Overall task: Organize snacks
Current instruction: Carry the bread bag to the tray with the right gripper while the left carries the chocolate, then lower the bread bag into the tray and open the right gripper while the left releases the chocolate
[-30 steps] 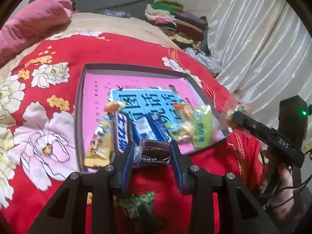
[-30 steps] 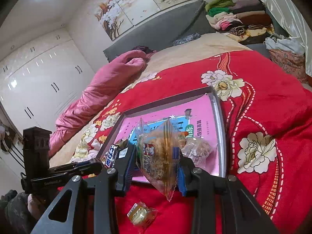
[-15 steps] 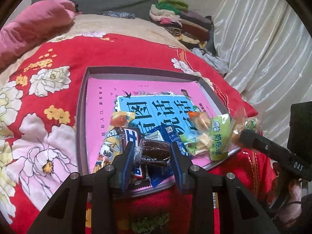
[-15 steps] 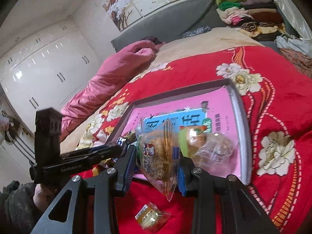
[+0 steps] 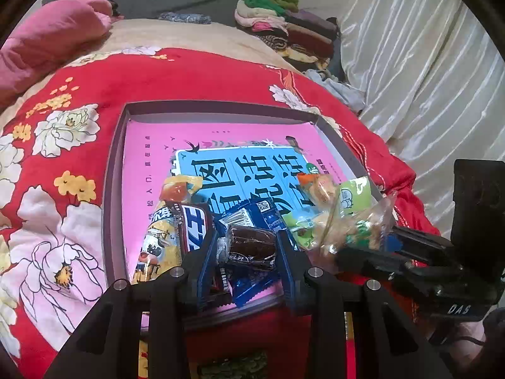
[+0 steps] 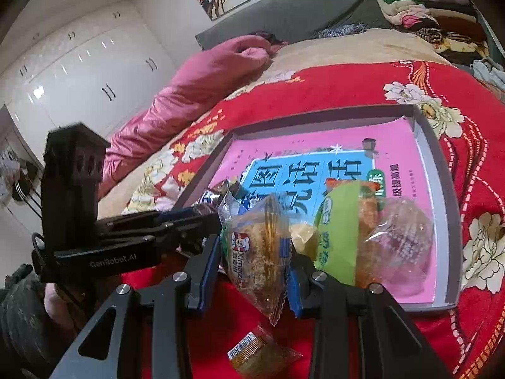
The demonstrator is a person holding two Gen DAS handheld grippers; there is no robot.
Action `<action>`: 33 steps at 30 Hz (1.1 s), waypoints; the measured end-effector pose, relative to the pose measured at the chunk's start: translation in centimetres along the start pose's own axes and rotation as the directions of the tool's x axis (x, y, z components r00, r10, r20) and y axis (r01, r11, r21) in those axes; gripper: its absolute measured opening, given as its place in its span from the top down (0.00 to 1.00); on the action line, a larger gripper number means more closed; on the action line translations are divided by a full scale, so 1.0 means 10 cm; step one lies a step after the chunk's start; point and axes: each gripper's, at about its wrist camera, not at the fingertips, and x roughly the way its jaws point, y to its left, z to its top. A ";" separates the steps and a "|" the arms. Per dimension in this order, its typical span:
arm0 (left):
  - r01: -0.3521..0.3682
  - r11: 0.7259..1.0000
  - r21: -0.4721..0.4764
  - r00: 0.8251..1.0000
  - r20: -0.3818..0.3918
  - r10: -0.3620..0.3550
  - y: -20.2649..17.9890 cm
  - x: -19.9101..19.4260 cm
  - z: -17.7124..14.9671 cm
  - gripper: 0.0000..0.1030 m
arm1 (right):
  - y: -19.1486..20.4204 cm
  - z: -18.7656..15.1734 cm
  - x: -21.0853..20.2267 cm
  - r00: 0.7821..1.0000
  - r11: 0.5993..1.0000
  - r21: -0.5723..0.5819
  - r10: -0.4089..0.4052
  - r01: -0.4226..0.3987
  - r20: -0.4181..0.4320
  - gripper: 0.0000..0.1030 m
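While clamped — both snacks over tray (image 5: 113, 189)

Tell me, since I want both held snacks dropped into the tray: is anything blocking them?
Nothing walls them off. The left claw holds the chocolate cake over packets piled at the tray near edge; the right claw holds the floss cake beside more packets there.

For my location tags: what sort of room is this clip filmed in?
Most likely a bedroom: a bed under a red floral quilt, a pink padded duvet against a grey headboard, and white built-in wardrobe doors.
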 end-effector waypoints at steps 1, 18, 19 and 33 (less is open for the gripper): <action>0.001 1.000 0.001 1.000 -0.001 -0.001 0.00 0.00 0.00 0.63 | 0.00 0.00 0.01 1.000 1.000 -0.003 0.001 -0.001 -0.007 0.63; -0.001 1.000 0.007 1.000 -0.008 0.001 -0.02 0.03 -0.01 0.62 | -0.07 0.00 -0.13 0.995 0.995 -0.019 -0.093 0.094 0.018 0.63; -0.001 1.000 0.007 1.000 -0.008 0.001 -0.02 0.04 -0.01 0.62 | -0.07 0.00 -0.14 0.995 0.995 -0.023 -0.099 0.099 0.018 0.62; 0.005 1.000 0.018 1.000 -0.025 -0.004 -0.06 0.03 -0.04 0.57 | 0.04 -0.04 -0.16 0.977 0.969 -0.123 -0.213 0.213 0.019 0.61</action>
